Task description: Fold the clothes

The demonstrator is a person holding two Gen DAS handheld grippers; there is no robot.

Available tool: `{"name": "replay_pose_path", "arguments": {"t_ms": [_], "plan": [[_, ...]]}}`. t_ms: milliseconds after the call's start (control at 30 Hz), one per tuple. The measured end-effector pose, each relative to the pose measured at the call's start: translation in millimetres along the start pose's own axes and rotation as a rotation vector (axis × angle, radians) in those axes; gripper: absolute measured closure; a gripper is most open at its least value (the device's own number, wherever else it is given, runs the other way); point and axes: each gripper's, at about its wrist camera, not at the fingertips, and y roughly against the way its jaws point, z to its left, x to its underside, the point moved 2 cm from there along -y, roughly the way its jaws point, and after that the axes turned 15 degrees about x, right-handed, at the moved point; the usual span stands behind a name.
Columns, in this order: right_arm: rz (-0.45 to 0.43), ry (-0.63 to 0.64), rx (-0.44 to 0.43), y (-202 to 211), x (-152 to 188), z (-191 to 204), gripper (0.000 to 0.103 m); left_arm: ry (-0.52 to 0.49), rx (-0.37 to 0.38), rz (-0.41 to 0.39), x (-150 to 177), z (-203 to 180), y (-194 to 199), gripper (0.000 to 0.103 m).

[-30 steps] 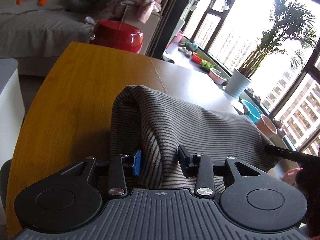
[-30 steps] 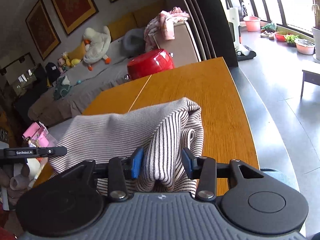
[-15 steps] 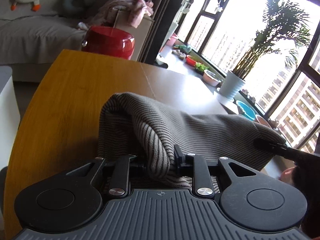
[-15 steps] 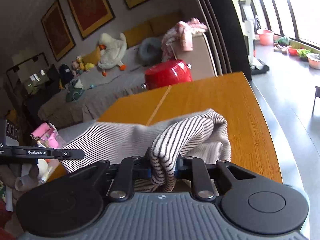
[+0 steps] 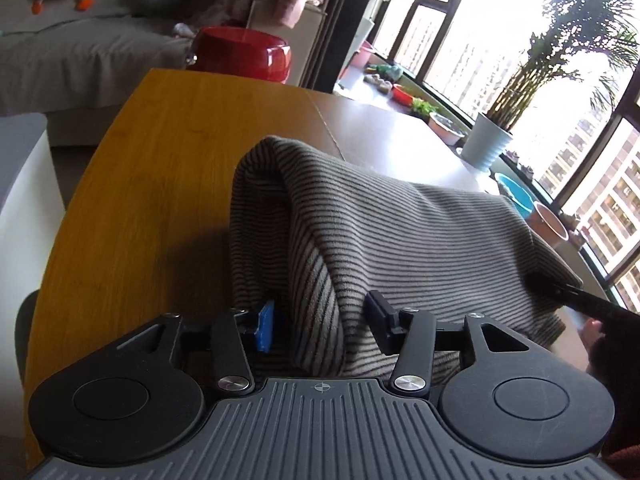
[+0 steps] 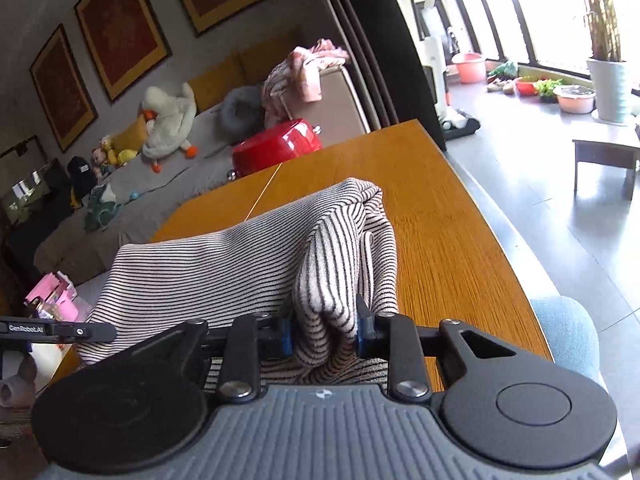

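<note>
A striped garment (image 5: pixel 400 232) lies bunched on the wooden table (image 5: pixel 168 160), stretched between both grippers. My left gripper (image 5: pixel 322 324) is open, its jaws apart with a fold of the cloth lying loose between them. My right gripper (image 6: pixel 324 332) has its jaws partly apart with a thick fold of the striped garment (image 6: pixel 240 264) filling the gap and touching both pads. The left gripper's tip (image 6: pixel 56 330) shows at the left edge of the right wrist view.
A red pot (image 5: pixel 240 54) stands past the table's far end, with a grey sofa (image 5: pixel 80 52) behind. A white cabinet (image 5: pixel 20 200) stands left of the table. A potted plant (image 5: pixel 490 144) and bowls line the window. A blue chair (image 6: pixel 568 332) is at the right.
Both grippers had closed on the cloth half a second ago. Now the left jaws have opened wide and the right jaws have widened. The cloth fold has risen slightly.
</note>
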Motion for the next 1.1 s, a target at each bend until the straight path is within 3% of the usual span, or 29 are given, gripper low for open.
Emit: {"name": "replay_pose_path", "arguments": {"t_ms": [100,200,433,500,700,733,767,800,933,1000,1033,1100], "plan": [[-0.028,0.026,0.043,5,9,8,0.072,0.005,-0.027,-0.026,-9,2,8,0.047],[-0.046,0.073,0.073,7,13,14,0.069,0.006,0.01,-0.053,-22,-15,14,0.039],[-0.04,0.015,0.04,6,14,2,0.061,-0.052,0.123,0.138,-1,-55,-41,0.033],[-0.034,-0.001,0.026,7,16,-2,0.06,-0.011,0.117,0.186,9,-48,-58,0.033],[-0.023,-0.019,0.0,11,15,-15,0.057,-0.024,0.151,0.165,9,-39,-61,0.027],[-0.025,-0.028,0.006,13,12,-19,0.052,-0.024,0.156,0.162,8,-37,-61,0.027],[-0.038,-0.035,0.015,16,6,-24,0.034,-0.022,0.16,0.158,7,-34,-62,0.027],[-0.052,-0.042,0.025,19,1,-29,0.028,-0.017,0.167,0.152,5,-31,-64,0.026],[-0.112,-0.042,0.029,31,-28,-41,0.028,-0.029,0.186,0.131,-7,-20,-75,0.021],[-0.134,-0.003,-0.028,31,-44,-34,0.057,-0.057,0.172,0.125,-14,-17,-84,0.017],[-0.14,0.012,-0.073,30,-54,-30,0.064,-0.072,0.159,0.124,-19,-17,-89,0.016],[-0.11,0.054,-0.155,17,-68,-16,0.067,-0.093,0.123,0.12,-28,-17,-103,0.01]]}}
